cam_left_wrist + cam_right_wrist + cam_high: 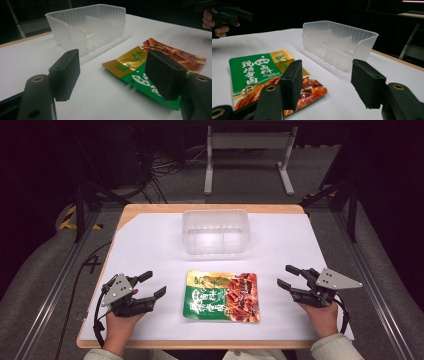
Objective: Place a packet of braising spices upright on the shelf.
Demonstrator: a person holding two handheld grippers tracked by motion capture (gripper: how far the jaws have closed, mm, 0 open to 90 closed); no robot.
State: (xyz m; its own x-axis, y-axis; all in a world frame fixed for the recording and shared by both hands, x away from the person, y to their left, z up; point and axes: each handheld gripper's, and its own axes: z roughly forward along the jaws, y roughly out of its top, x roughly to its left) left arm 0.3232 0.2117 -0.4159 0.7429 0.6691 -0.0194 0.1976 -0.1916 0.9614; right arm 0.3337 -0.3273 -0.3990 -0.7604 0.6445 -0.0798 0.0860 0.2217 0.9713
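2 tongs, left tongs (155,284) and right tongs (286,275) (both agape), 1 snack packet (222,296), 1 clear tub (215,231)

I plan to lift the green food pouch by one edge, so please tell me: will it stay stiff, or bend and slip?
The food pouch lies flat and thin, with one corner slightly curled in the left gripper view, so it would probably sag when lifted by an edge. Its surface looks glossy, so it may slip between the pads. It seems unlikely to roll or tip.
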